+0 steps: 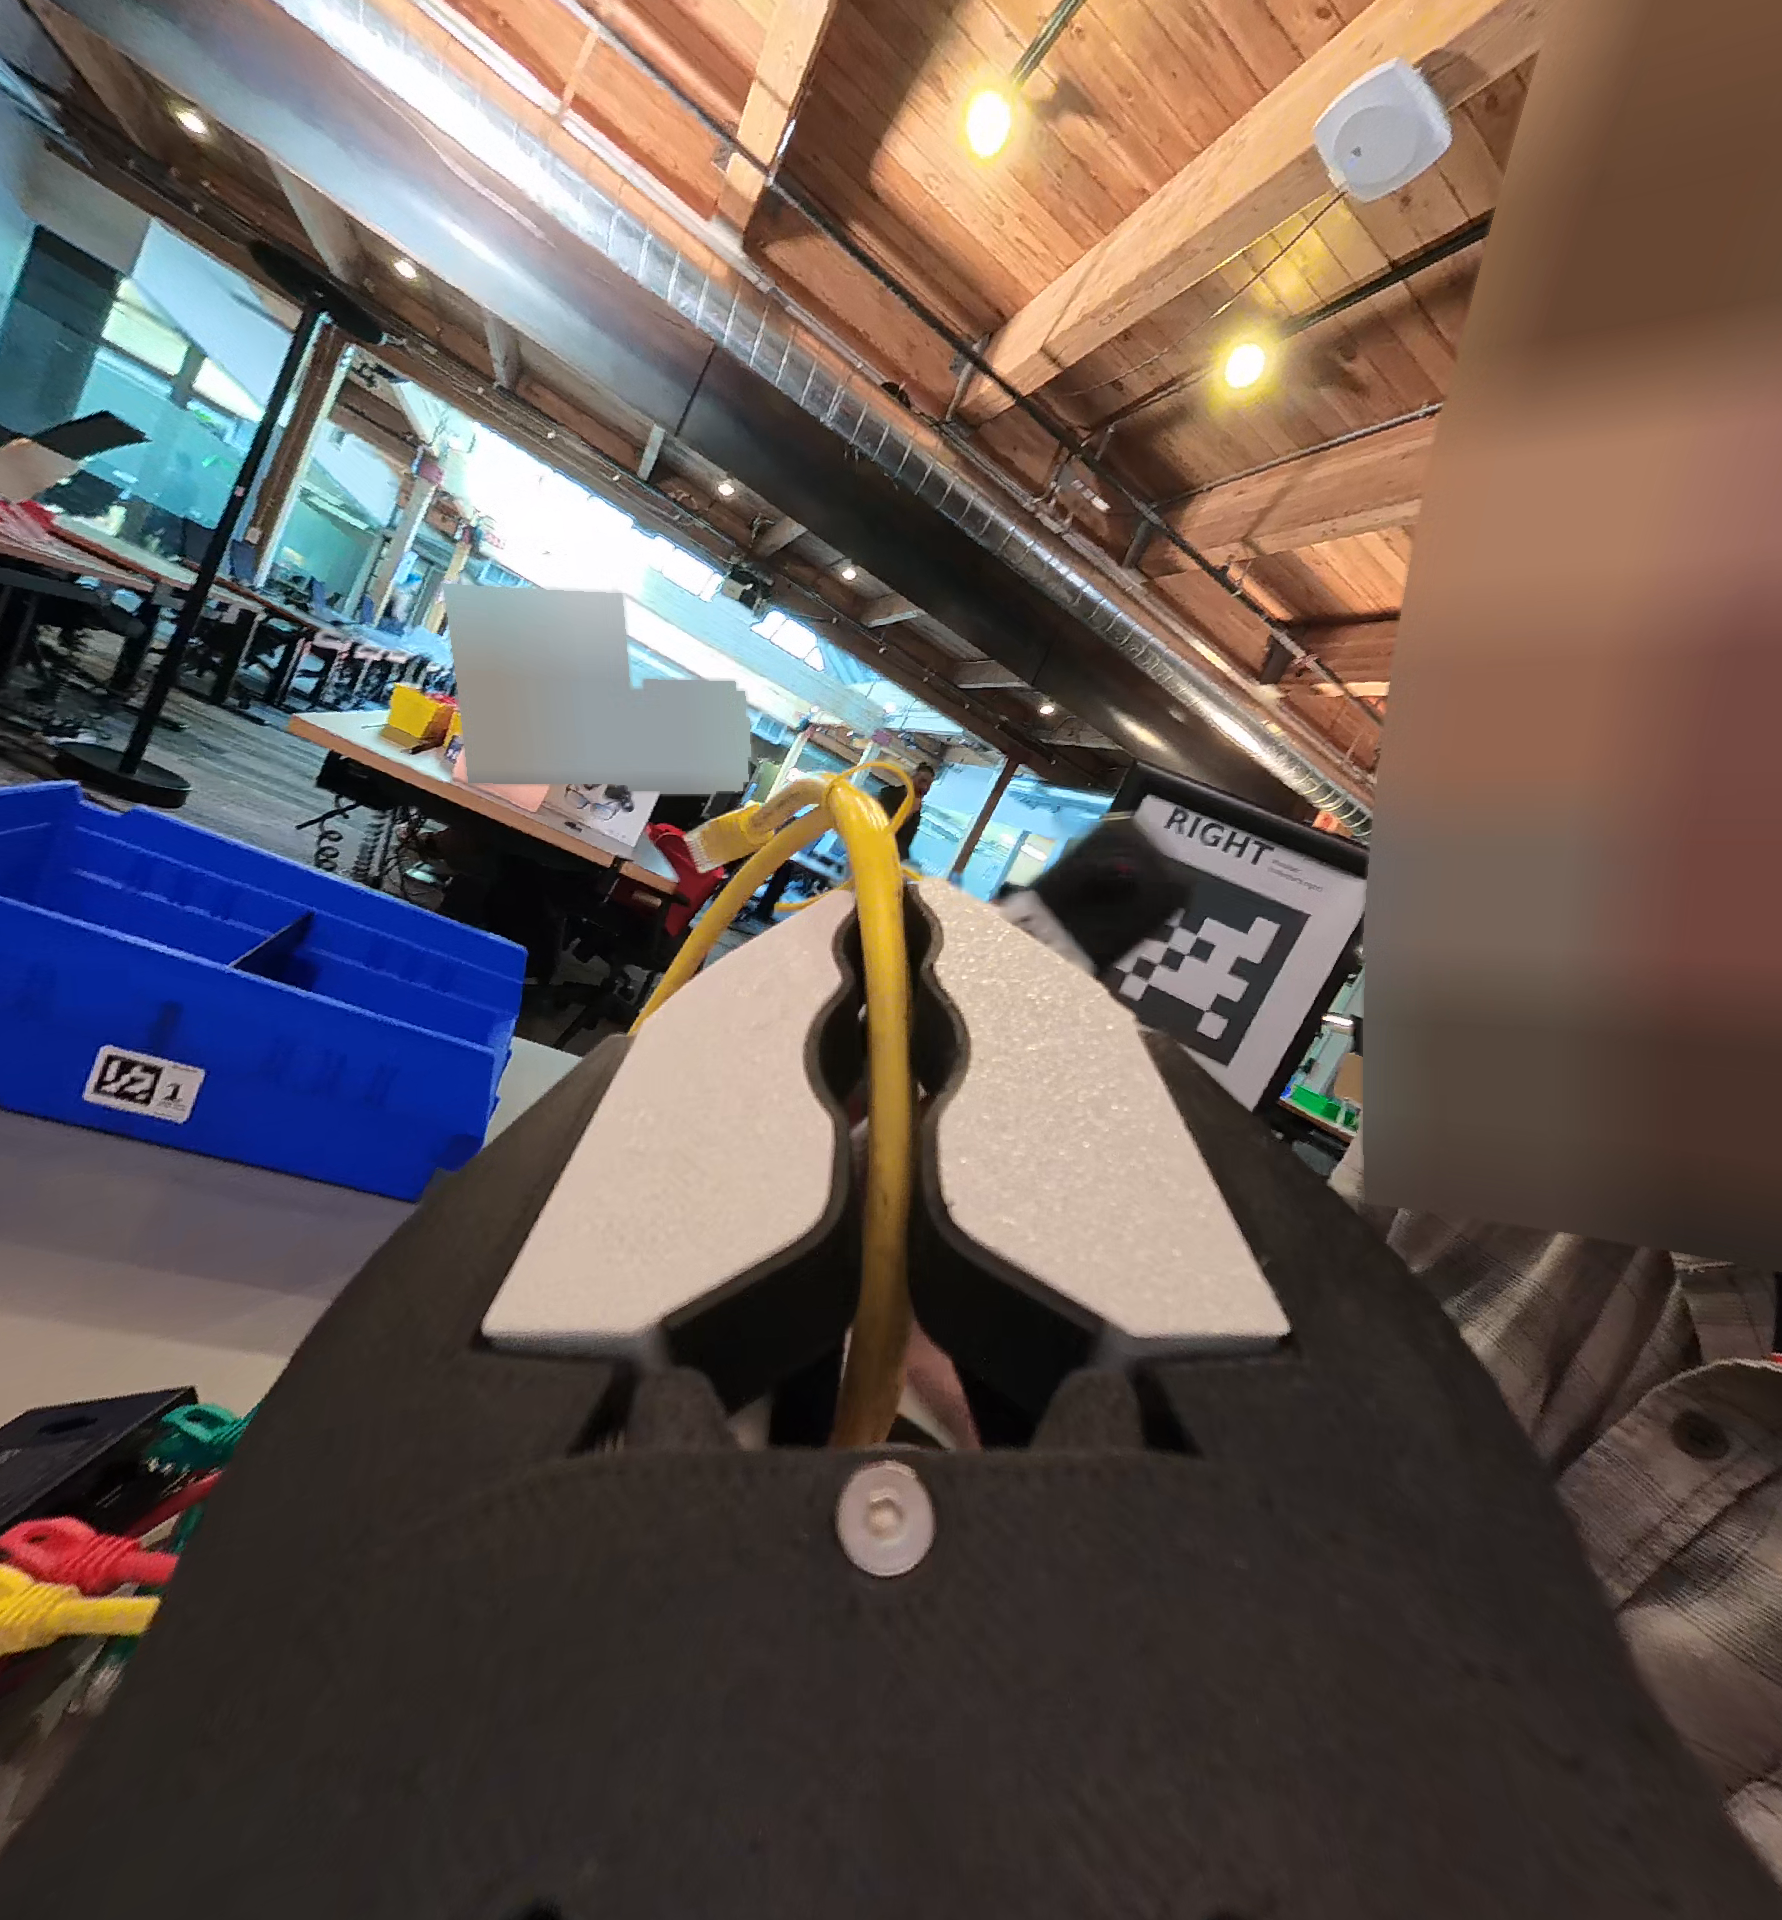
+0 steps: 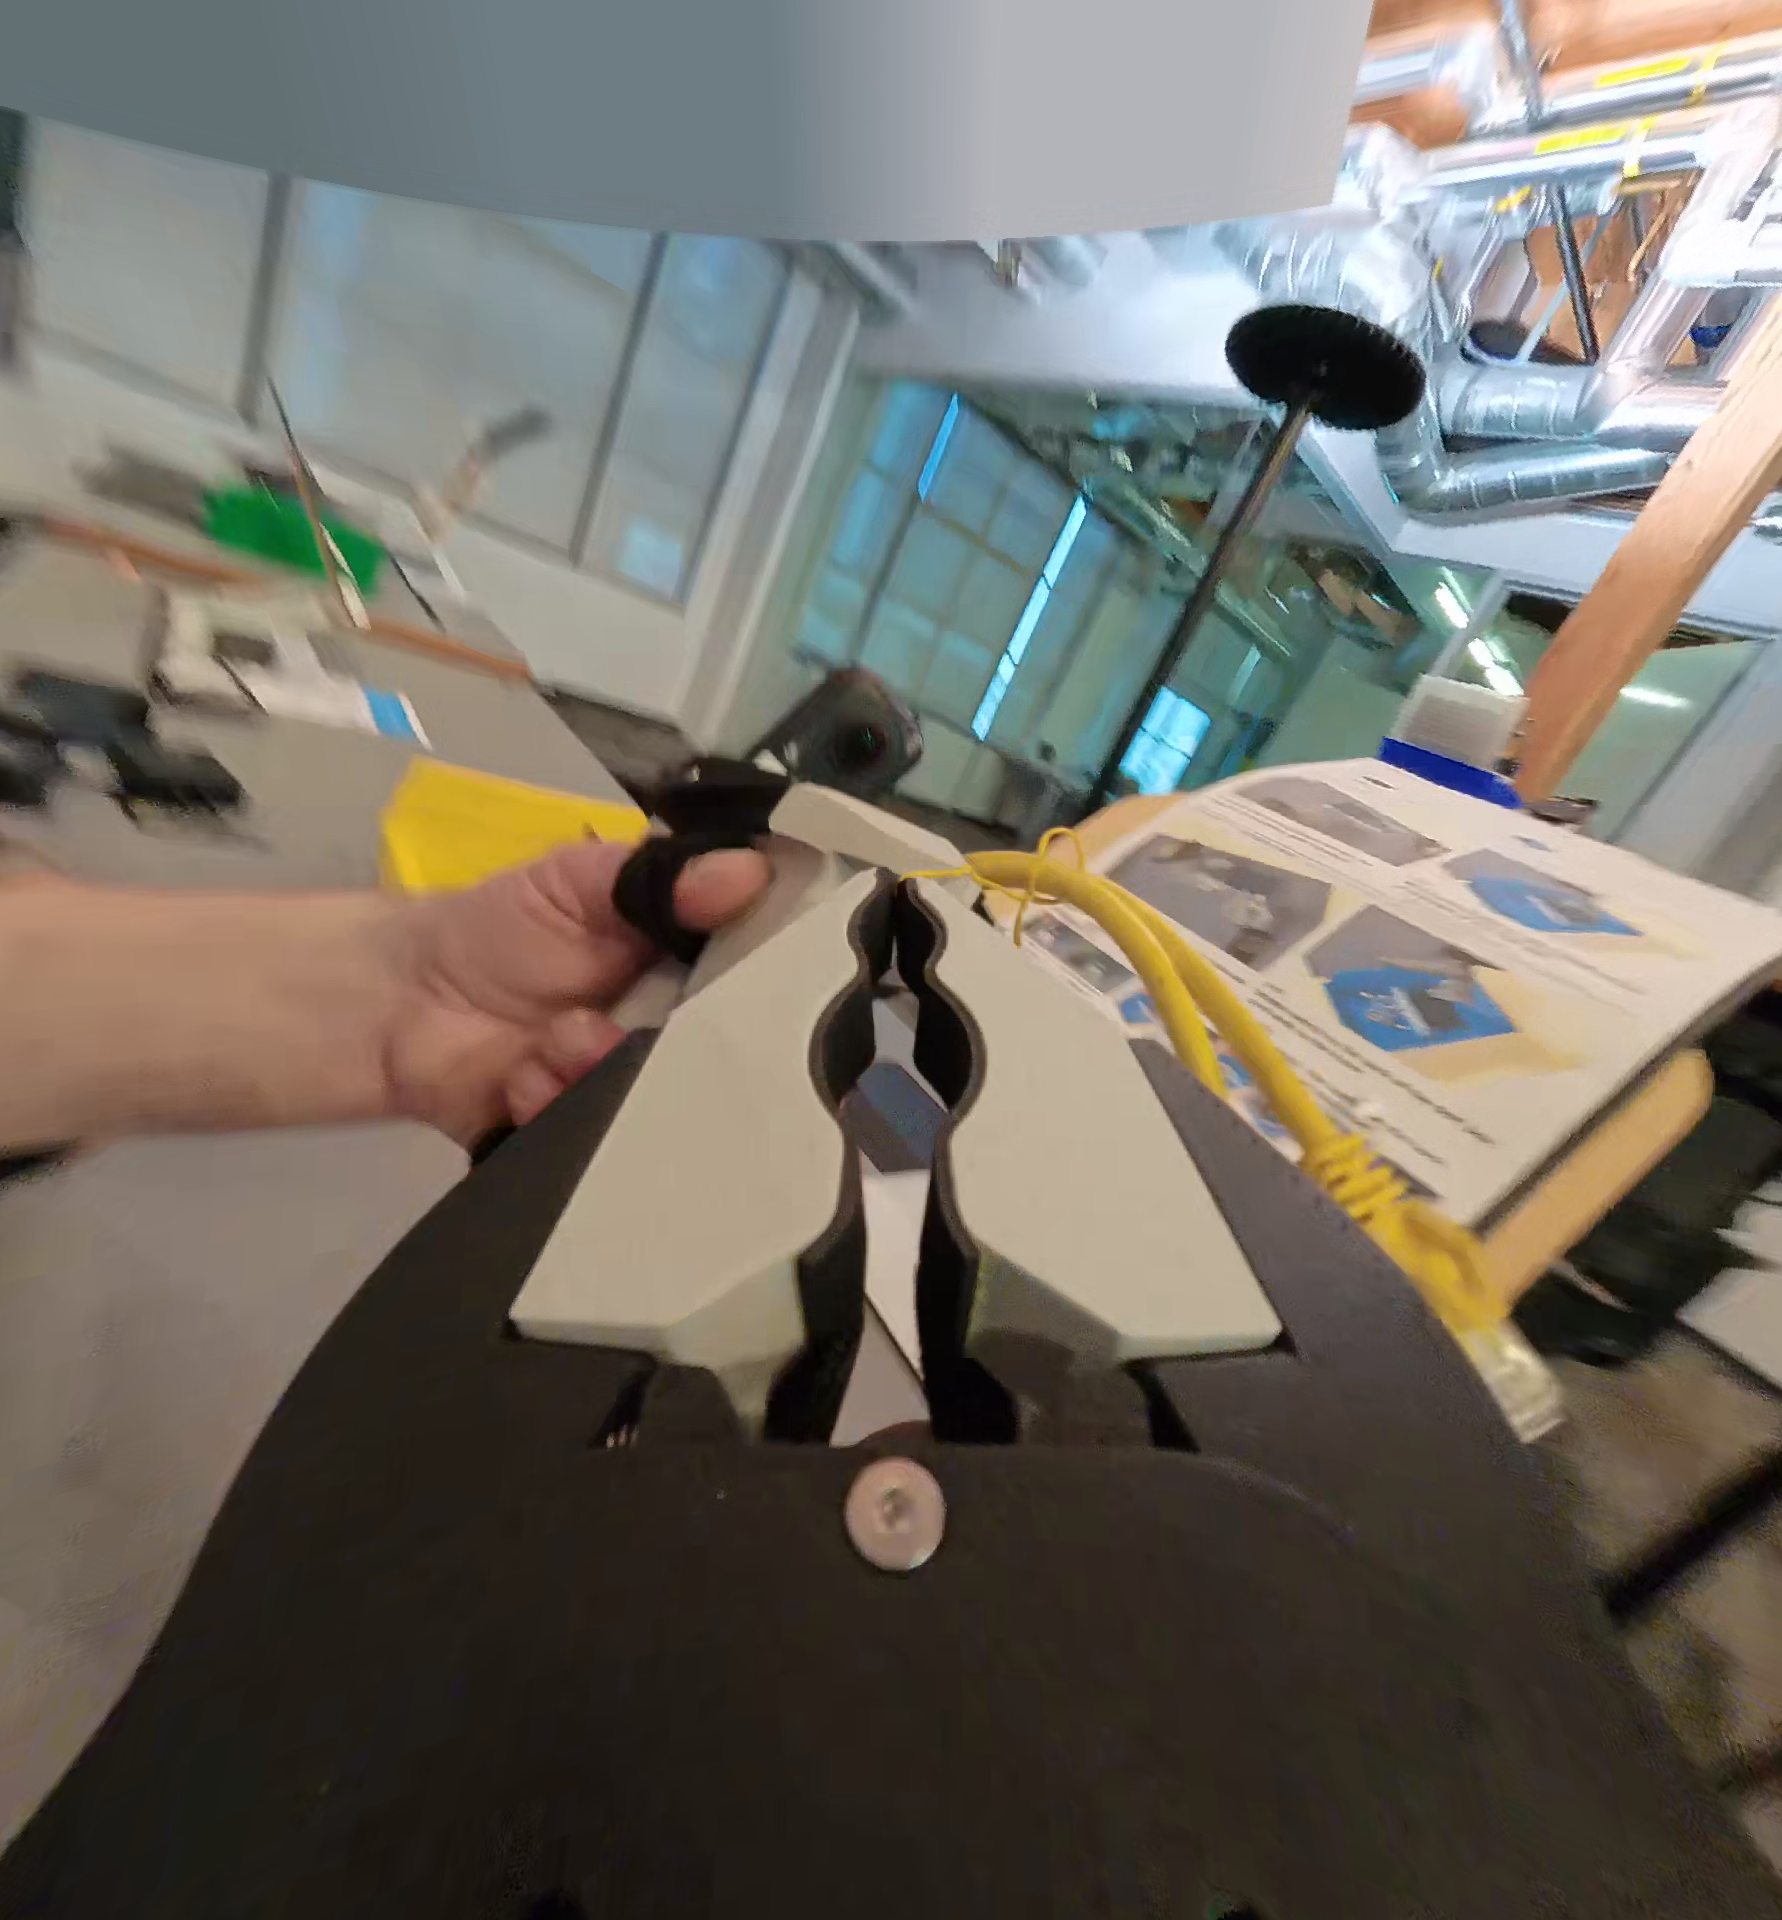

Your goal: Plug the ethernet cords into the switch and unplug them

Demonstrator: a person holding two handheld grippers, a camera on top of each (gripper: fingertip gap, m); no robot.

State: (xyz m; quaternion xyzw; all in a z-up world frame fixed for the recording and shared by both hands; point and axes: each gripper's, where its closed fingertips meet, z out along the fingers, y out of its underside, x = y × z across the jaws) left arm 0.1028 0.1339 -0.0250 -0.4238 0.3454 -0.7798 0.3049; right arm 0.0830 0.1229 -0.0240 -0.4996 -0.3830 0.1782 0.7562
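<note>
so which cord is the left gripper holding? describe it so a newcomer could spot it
Start at the blue bin on the table; to its right the left gripper is shut on a yellow ethernet cord running up between its fingers. Unlike the red and green plugs at the switch, its plug hangs free in the air.

- The right gripper fills the foreground, its two grey fingers closed at the tips on a thin yellow twist tie.
- The tie binds a folded yellow ethernet cord, which hangs down to the right and ends in a clear plug.
- A bare hand at left holds the other gripper, just behind the tips.
- A printed sheet lies on a wooden board at right.
- A grey worktop lies below, blurred.
</note>
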